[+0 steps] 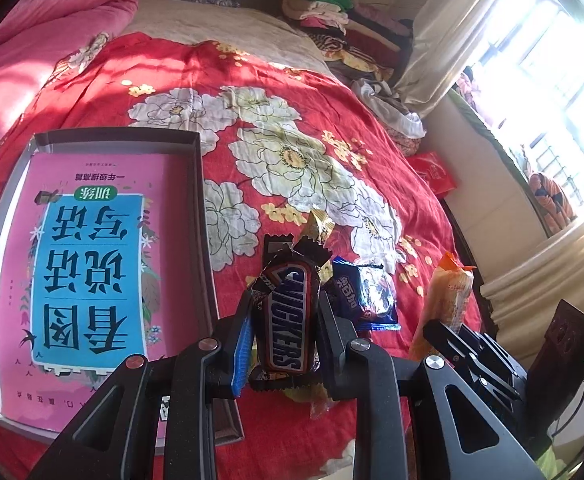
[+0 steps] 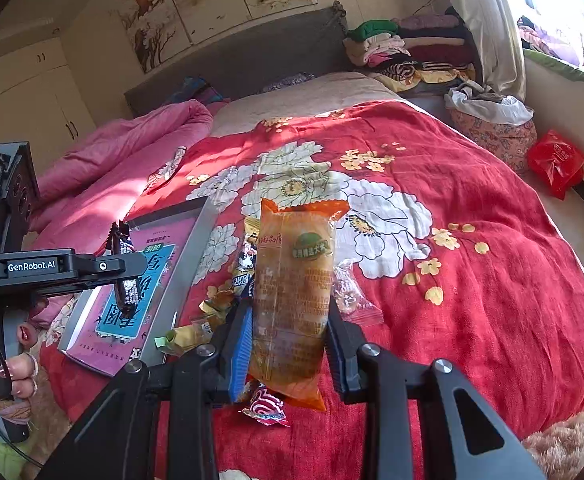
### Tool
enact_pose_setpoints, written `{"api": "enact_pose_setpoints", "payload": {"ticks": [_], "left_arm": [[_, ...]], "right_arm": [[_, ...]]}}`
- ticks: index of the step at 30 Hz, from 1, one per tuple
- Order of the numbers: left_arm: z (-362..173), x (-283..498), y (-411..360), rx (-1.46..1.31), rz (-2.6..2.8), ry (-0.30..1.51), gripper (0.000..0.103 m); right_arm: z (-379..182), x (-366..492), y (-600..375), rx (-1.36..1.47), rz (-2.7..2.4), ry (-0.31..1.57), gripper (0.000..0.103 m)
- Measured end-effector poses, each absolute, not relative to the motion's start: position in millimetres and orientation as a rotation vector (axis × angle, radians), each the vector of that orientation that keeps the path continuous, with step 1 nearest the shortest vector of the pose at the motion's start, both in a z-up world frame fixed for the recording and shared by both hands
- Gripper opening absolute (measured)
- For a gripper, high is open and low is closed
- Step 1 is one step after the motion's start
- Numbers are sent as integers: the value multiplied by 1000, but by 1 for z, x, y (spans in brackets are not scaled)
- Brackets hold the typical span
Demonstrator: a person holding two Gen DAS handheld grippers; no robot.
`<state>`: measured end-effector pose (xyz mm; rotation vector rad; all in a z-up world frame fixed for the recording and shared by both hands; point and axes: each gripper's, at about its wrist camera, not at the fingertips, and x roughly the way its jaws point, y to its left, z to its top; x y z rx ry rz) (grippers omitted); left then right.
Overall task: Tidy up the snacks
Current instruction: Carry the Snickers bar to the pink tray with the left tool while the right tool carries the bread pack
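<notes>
Sunlit across the red floral bedspread (image 1: 331,80), beside the grey box (image 1: 208,216), the left claw (image 1: 284,312) is gripping a Snickers bar (image 1: 290,320) while the right claw (image 2: 288,332) is clamping an orange rice-cracker packet (image 2: 292,288).

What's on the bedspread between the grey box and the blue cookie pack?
In the left wrist view, bare red floral bedspread next to the grey box, then a gold wrapper by the blue cookie pack. The left claw, gripping the Snickers bar, hides the nearer part.
</notes>
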<state>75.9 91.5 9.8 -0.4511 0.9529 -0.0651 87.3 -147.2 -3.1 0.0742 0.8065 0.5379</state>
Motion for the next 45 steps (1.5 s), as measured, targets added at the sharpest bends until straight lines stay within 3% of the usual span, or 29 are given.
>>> {"api": "enact_pose_setpoints", "payload": {"ticks": [45], "left_arm": [[20,-12,177,-492,106,886,29]], "right_arm": [[32,47,-24,-34,844,729,34]]}}
